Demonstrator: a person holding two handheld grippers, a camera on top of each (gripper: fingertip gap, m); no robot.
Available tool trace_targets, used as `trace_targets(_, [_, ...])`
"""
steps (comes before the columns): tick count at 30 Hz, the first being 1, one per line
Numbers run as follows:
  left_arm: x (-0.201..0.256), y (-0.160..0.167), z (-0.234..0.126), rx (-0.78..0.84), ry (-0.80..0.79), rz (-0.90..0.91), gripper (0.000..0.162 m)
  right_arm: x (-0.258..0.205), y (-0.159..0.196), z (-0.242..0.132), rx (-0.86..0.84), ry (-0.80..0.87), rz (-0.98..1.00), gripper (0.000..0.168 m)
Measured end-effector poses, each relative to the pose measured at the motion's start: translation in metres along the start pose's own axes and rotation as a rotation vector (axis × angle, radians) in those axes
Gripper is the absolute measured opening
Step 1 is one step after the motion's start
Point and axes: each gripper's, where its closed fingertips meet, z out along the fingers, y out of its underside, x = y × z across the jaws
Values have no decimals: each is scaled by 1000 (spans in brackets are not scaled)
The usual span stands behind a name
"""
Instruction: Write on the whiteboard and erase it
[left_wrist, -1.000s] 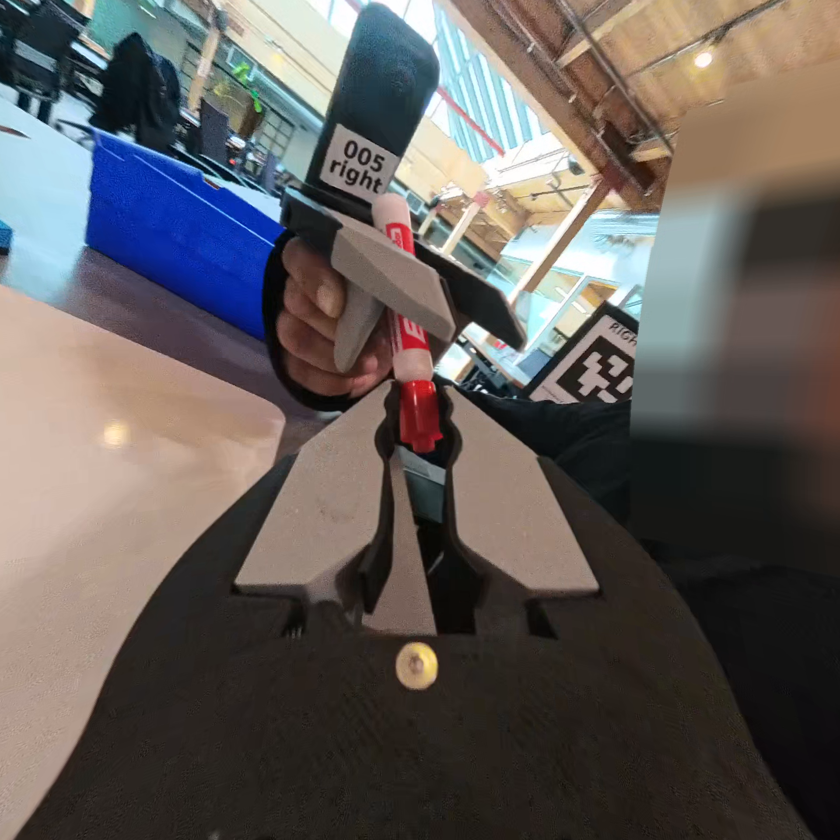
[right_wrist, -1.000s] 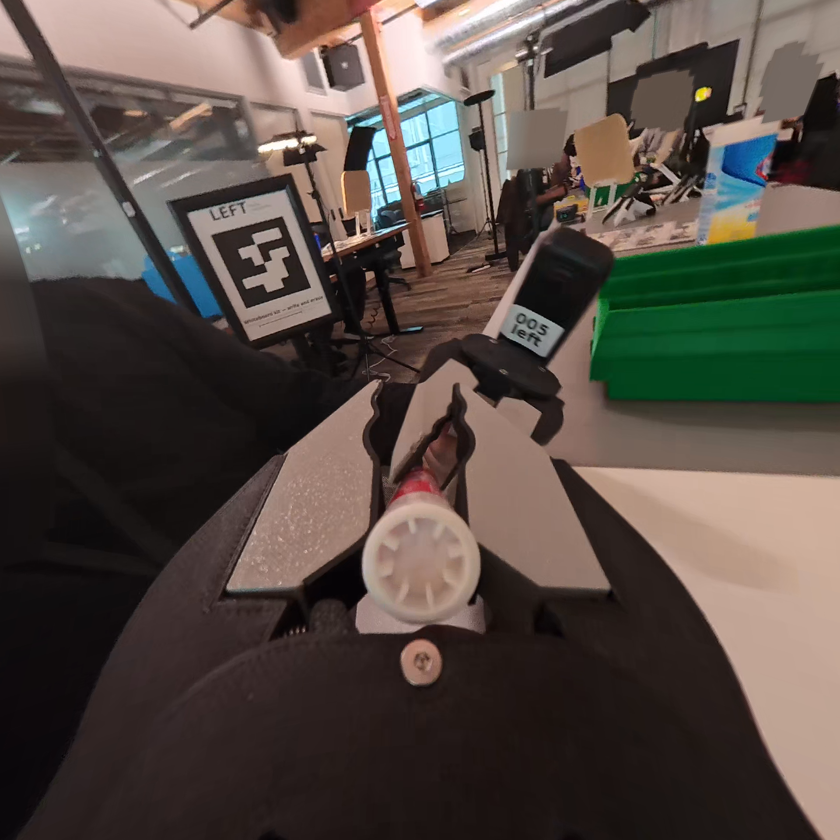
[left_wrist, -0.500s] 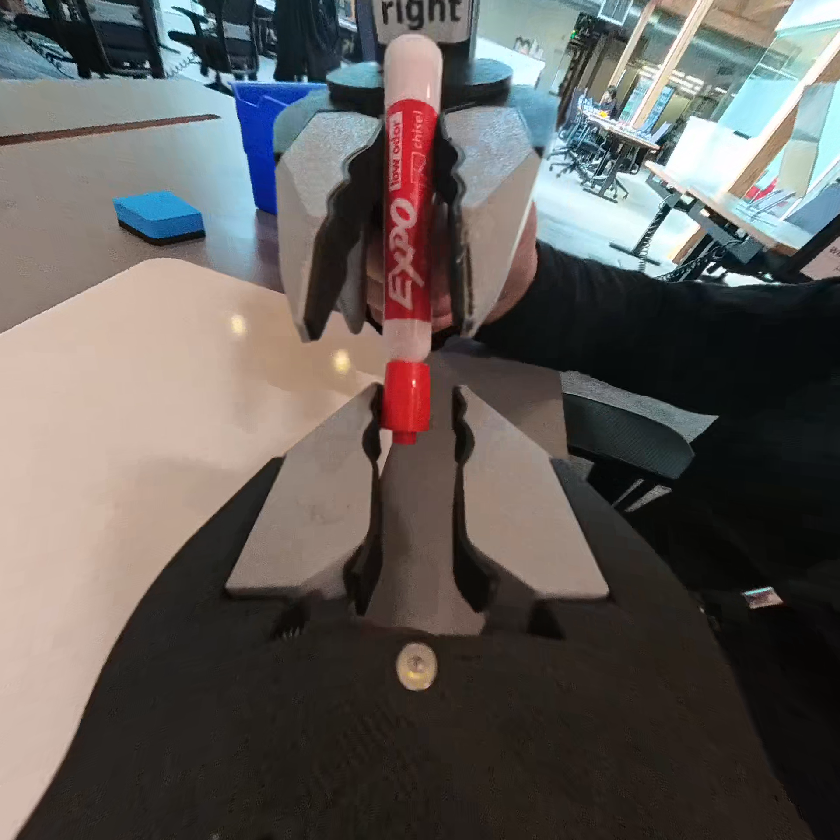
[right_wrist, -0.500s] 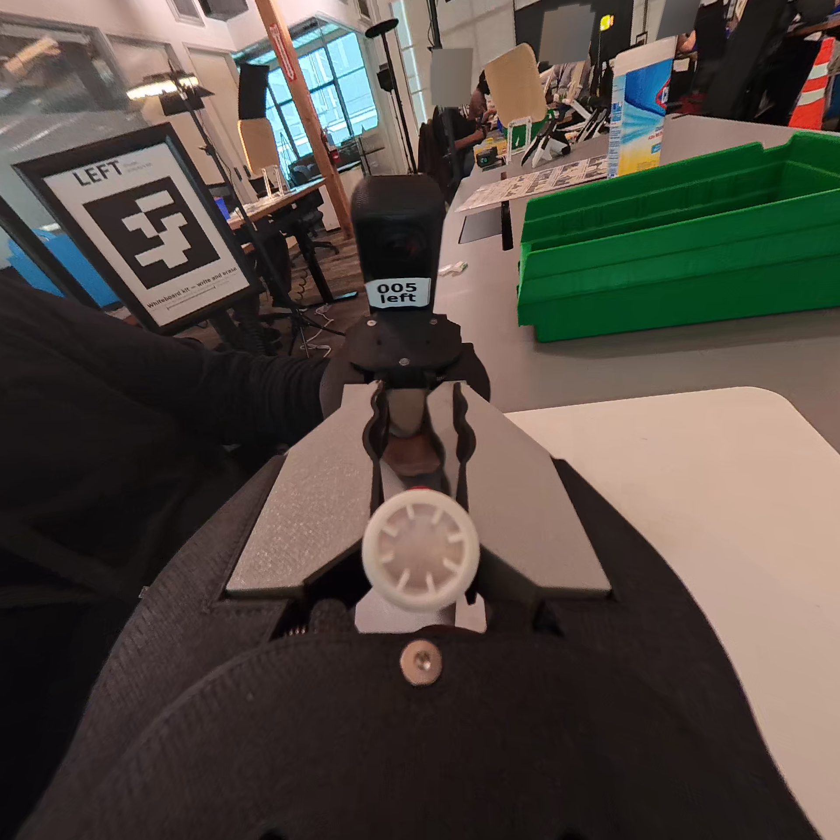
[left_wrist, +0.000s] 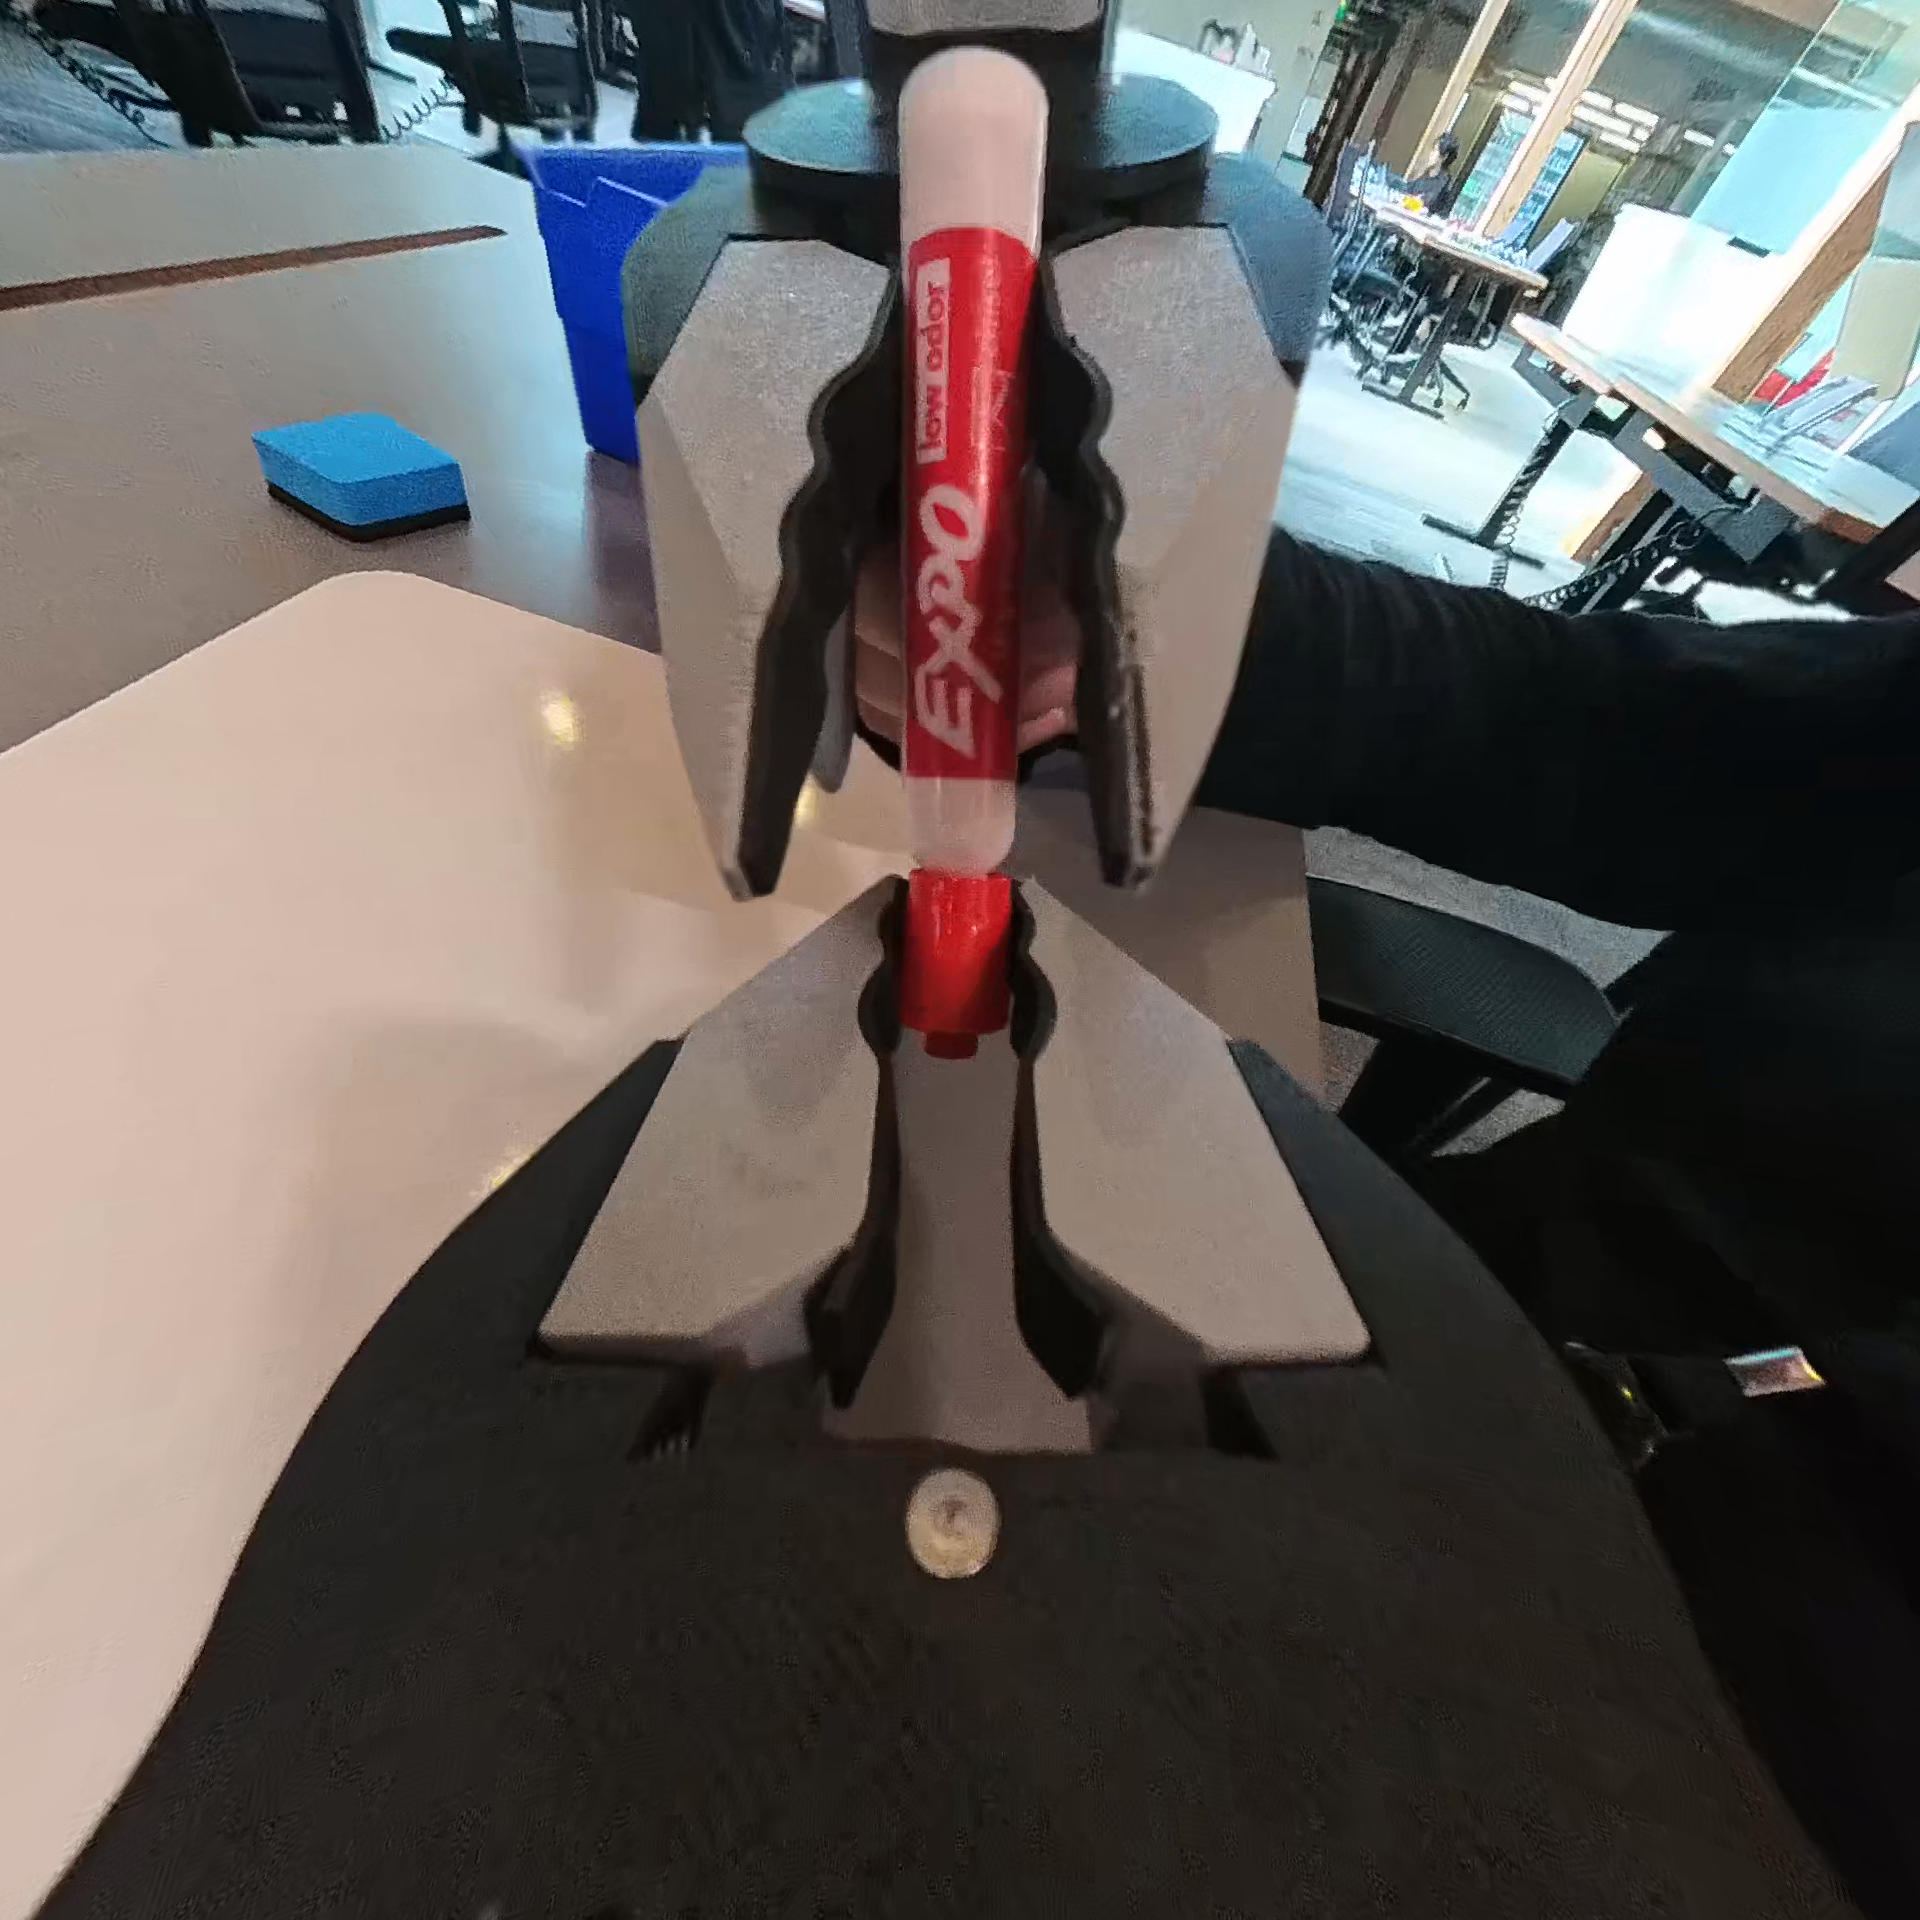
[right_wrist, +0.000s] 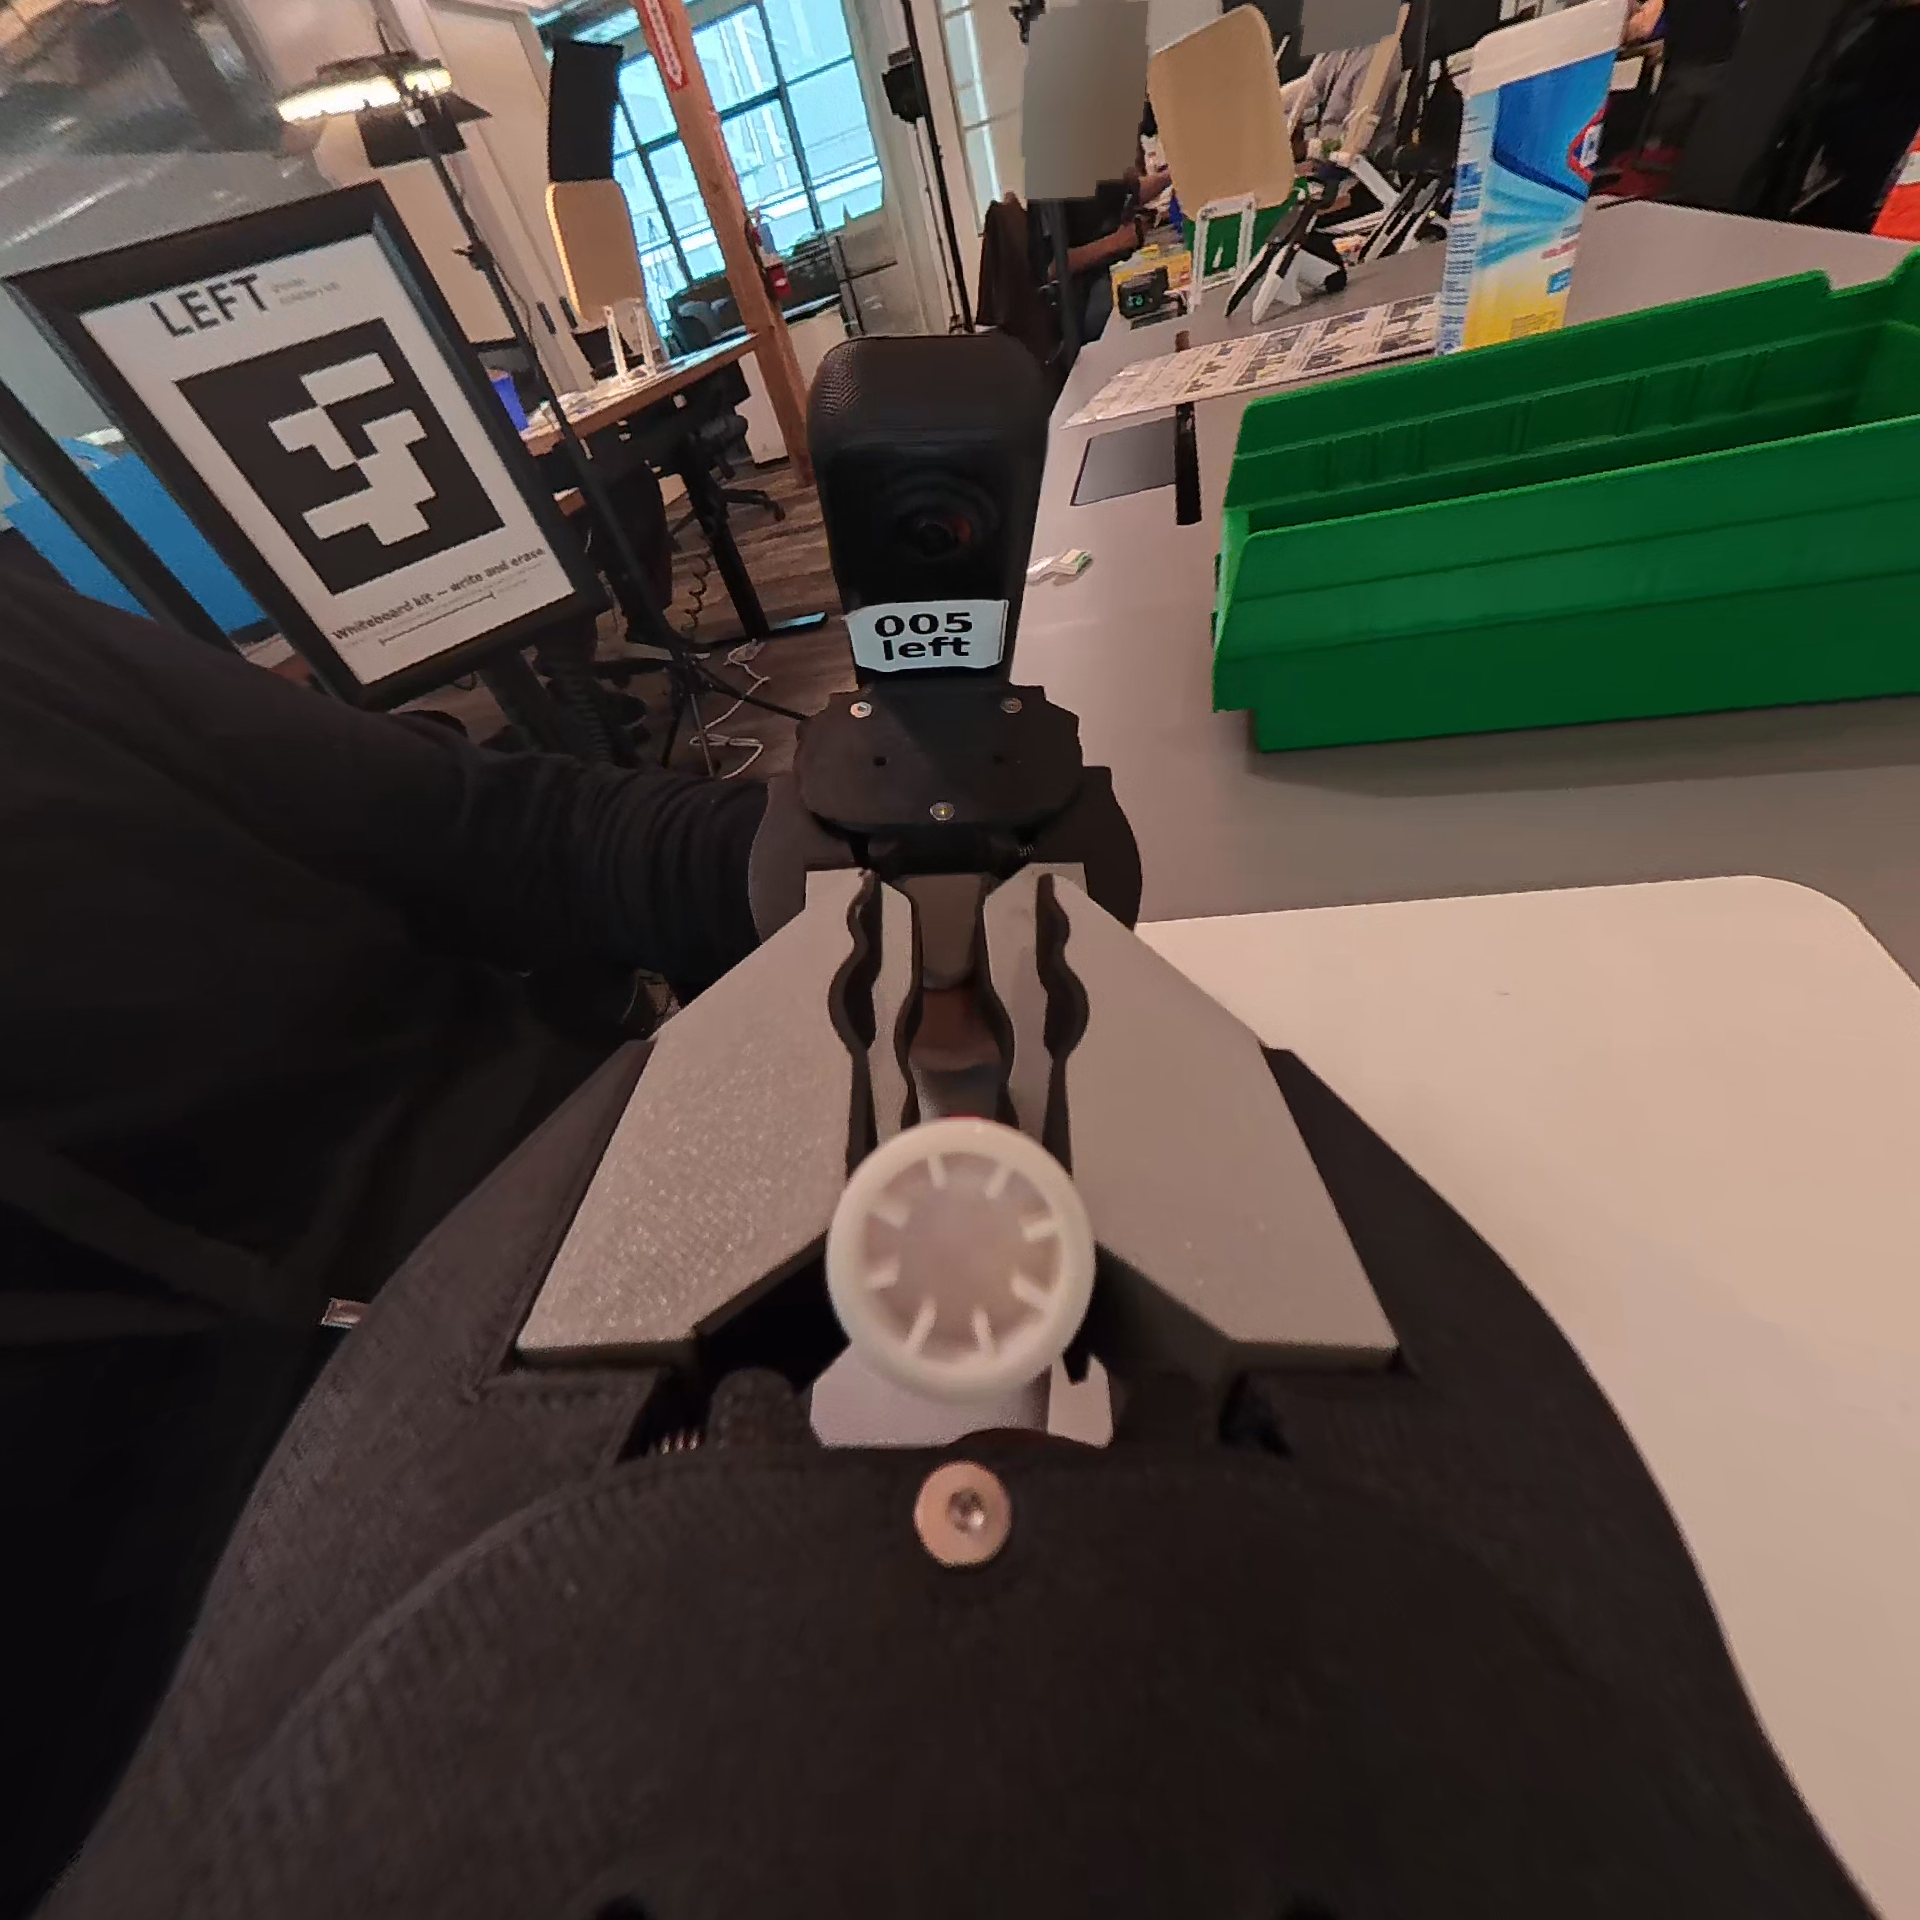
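Closer now, left gripper (left_wrist: 954, 914) pinches marker (left_wrist: 961, 520) cap, right gripper (left_wrist: 940, 883) clamps barrel above whiteboard (left_wrist: 312, 883).

Printed wording on red marker (left_wrist: 961, 540) barrel. White printed sticker on left gripper's (right_wrist: 940, 940) camera (right_wrist: 928, 636). Framed sign (right_wrist: 312, 436): fiducial pattern plus text lines.
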Motion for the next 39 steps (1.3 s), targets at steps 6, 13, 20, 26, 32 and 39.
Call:
trace_targets(6, [-3,19,13,-148,-85,91,13,-5,13,10,-84,6,-49,27])
trace_targets(13, [1,12,10,-98,-57,74,17,-2,9,6,-39,-25,20,27])
trace_targets(20, [2,14,11,-107,-53,77,20,-2,11,10,-35,-19,13,27])
trace_targets(26, [2,14,11,-110,-55,80,12,-6,11,10,-37,-39,9,27])
trace_targets(32, [6,13,10,-96,-16,84,12,-12,9,11,-39,-41,-52,27])
trace_targets(39, [63,-10,-16,48,482,-199,13,-64,-2,5,26,-283,-171,27])
